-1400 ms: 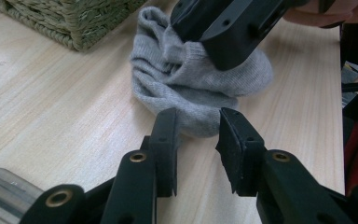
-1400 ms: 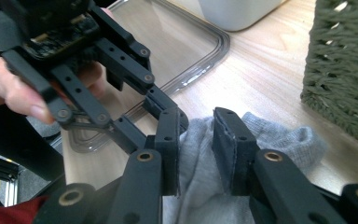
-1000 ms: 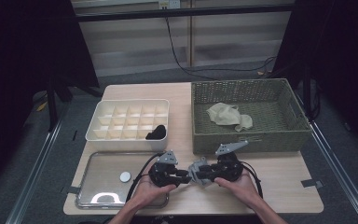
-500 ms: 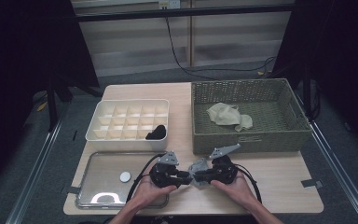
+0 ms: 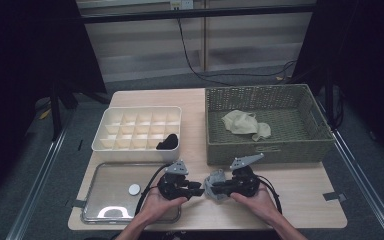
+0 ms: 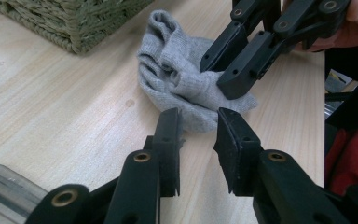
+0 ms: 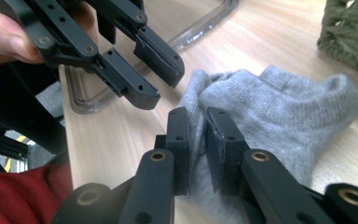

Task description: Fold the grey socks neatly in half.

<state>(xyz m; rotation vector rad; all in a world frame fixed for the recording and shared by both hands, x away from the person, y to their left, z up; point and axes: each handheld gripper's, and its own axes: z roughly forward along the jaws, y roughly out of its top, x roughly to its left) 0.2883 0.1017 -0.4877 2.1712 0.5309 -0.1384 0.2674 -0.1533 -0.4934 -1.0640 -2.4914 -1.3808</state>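
Observation:
A crumpled grey sock [image 5: 214, 181] lies on the wooden table near its front edge, between my two grippers. My right gripper [image 5: 219, 186] comes at it from the right. In the right gripper view, the right gripper [image 7: 198, 116] is pinching a fold of the sock [image 7: 279, 107]; its jaws have just been opening a little, with the fabric still between them. My left gripper [image 5: 199, 189] faces it from the left. In the left gripper view, the left gripper [image 6: 198, 119] stands open, with the sock's near edge [image 6: 177, 70] just at its tips.
A white compartment box [image 5: 140, 127] holds a black item [image 5: 167, 141] in one corner cell. A wicker basket [image 5: 265, 150] at the right holds a pale cloth [image 5: 245, 122]. A clear tray [image 5: 110, 175] with a small white disc [image 5: 134, 189] lies at the front left.
My right gripper has shifted slightly left, closer to the left gripper, with the sock bunched between them. The left gripper has stayed put.

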